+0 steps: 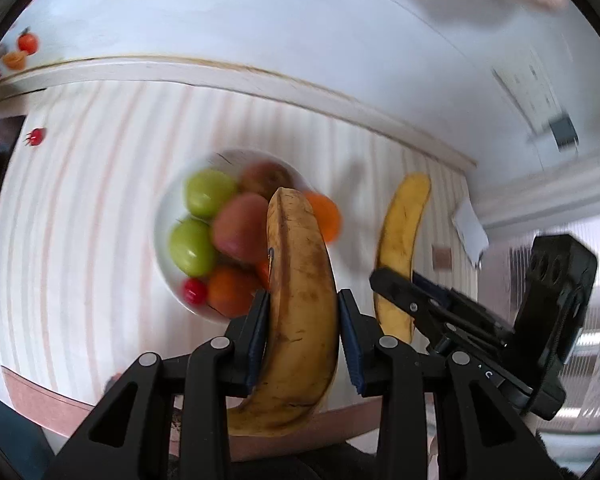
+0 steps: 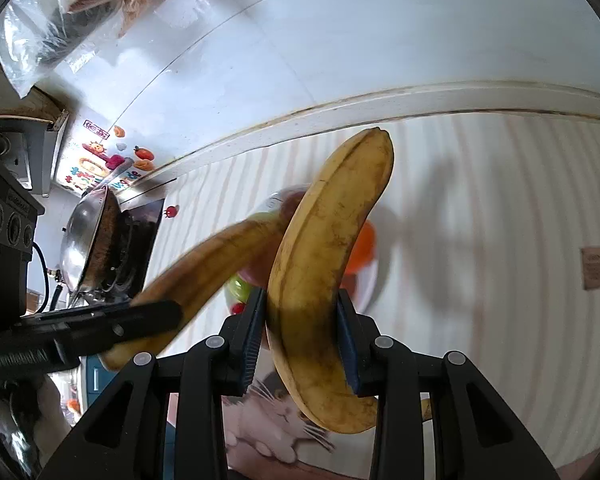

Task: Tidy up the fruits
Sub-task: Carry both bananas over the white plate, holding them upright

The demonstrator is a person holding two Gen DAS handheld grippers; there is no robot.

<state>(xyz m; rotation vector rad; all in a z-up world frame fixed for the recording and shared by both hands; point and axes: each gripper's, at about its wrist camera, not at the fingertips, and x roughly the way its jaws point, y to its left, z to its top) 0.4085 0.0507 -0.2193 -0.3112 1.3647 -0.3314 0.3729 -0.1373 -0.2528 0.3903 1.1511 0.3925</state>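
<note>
Table [image 1: 80, 220]: striped cloth, bearing white bowl [image 1: 162, 240] at centre.
Bowl: already full of apples and oranges.
Left gripper [image 1: 302, 320]: clamped on spotted banana [image 1: 300, 280], tilted steeply down, above bowl's 4 o'clock rim.
Right gripper [image 2: 302, 320]: clamped on second banana [image 2: 324, 248], likewise pitched down, at 3 o'clock from bowl.
Advice: carry level, clear of the pile; lower before releasing.

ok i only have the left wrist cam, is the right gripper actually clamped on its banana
observer: yes, the right gripper is shut on the right banana, with a pad pressing each side.
operator: what's that dark thing at my left edge
observer: a dark cooktop with a metal wok on it.
operator: anything below the right gripper
observer: a cat picture shows just beneath its jaws.
</note>
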